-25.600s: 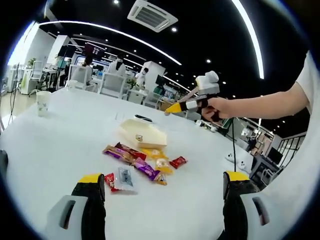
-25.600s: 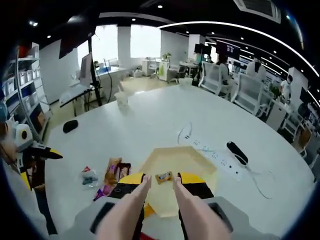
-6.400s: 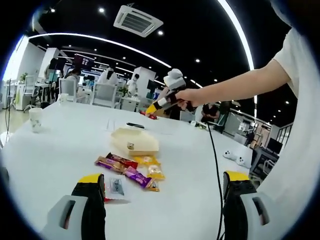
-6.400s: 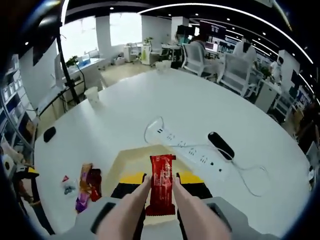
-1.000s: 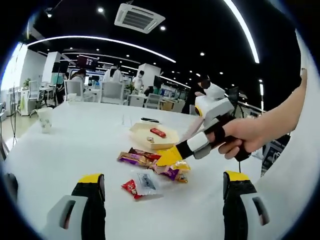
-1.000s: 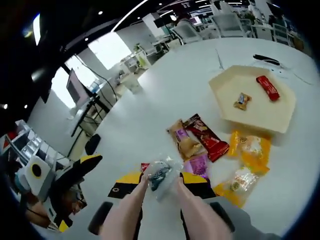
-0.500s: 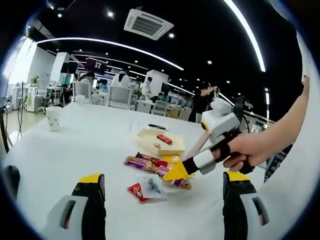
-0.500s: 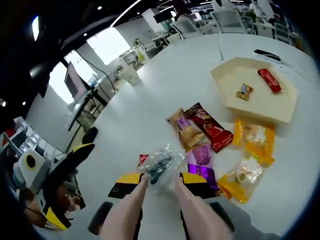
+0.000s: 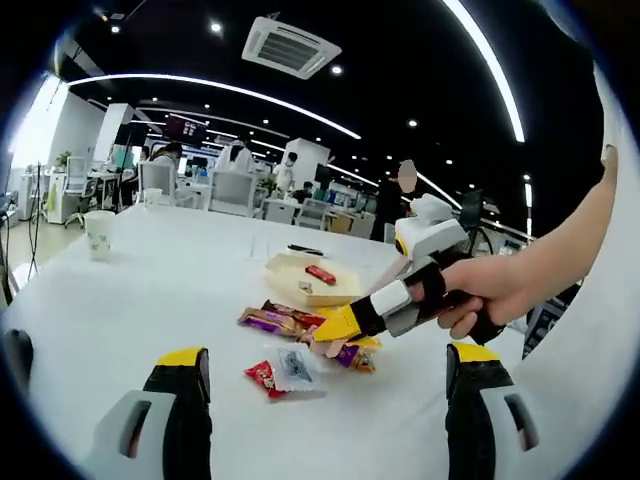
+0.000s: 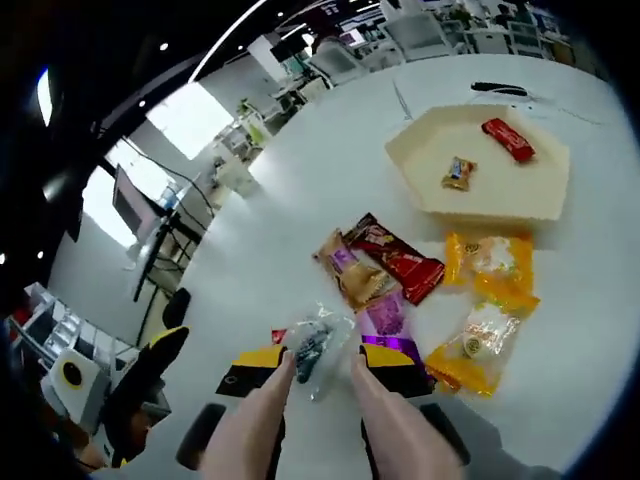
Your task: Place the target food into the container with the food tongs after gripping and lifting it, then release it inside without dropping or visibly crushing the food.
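Clear plastic wraps the snack (image 10: 312,345) that sits between the tips of the food tongs (image 10: 318,372), a small packet with something dark blue-grey inside. In the right gripper view the two pale tong arms rise from the bottom, converge on this clear packet and touch it at both sides; whether it is off the table I cannot tell. The right gripper (image 10: 318,368) has its yellow-tipped jaws pressed in on the tongs.

Just left of the packet a small red wrapper (image 10: 279,335) peeks out. Farther off lies the rest of the pile: a purple packet (image 10: 383,318), a tan-and-purple bar (image 10: 352,272), a dark red bar (image 10: 395,259) and two yellow-orange packets (image 10: 487,262), (image 10: 468,350) to the right. Beyond them stands the container (image 10: 540,190), a cream hexagonal tray holding a red bar (image 10: 507,139) and a small brown sweet (image 10: 459,172).

In the left gripper view the left gripper (image 9: 325,372) has its jaws wide apart near the bottom edge with nothing between them. A hand (image 9: 478,300) comes in from the right holding the right gripper (image 9: 345,322) over the snack pile, with the clear packet (image 9: 292,363) on the white table (image 9: 150,290) and the tray (image 9: 300,275) farther back. A paper cup (image 9: 98,233) stands far left, well apart.
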{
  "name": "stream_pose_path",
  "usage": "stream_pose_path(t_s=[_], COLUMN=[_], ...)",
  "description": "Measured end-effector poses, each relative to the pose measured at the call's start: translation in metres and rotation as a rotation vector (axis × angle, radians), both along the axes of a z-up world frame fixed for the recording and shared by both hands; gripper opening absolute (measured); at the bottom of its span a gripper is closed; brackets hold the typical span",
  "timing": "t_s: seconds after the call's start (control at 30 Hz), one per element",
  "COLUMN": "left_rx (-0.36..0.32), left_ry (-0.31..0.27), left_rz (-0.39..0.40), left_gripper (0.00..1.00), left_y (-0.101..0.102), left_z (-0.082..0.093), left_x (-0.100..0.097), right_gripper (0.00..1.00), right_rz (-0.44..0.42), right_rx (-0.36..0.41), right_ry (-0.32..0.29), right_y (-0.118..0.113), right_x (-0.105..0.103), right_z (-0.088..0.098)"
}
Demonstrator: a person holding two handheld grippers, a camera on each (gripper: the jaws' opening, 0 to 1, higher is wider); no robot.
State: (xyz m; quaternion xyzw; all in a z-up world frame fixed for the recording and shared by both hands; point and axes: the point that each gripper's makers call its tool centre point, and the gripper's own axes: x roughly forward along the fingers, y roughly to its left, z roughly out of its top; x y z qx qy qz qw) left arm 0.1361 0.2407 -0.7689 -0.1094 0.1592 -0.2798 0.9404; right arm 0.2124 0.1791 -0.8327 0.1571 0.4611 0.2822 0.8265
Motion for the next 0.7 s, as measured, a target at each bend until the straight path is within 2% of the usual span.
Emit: stream_pose_path(t_s=[0.2,0.33,0.37,0.4,0.43,0.5,0.7], left_rx=[0.015,0.023,0.022,0.018,0.016,0.017,-0.004], left_ry=[0.001,0.006,0.009,0.024,0.029,0.007,0.034], left_rz=[-0.003,0.021,0.024,0.033,0.036,0.039,0.049], left_gripper=[0.99,0.98,0.98,0.98,0.97,0.96,0.95], left_y=[0.005,0.016,0.017,0.019,0.02,0.021,0.022], left_z=[0.0,-0.002,-0.002,-0.002,-0.001,0.002,-0.002], left_x=[-0.011,-0.009,-0.009,-0.008,-0.008,-0.007,-0.005], right_gripper=[0.28,0.28,0.28,0.28,0.28,0.28,0.28], right_rz=[0.009,-0.008,-0.018,-0.068,-0.104,-0.099,-0.076], right_rx=[-0.002,0.003,0.0,0.011,0.04,0.032,-0.02], right_ry=[0.013,0.036,0.044,0.052,0.083,0.068,0.037], right_y=[0.008,0.011,0.01,0.009,0.01,0.01,0.015], right_x=[-0.004,-0.002,-0.001,0.003,0.003,0.005,0.007], right_z=[-0.01,-0.015,-0.016,-0.016,-0.015,-0.015,-0.015])
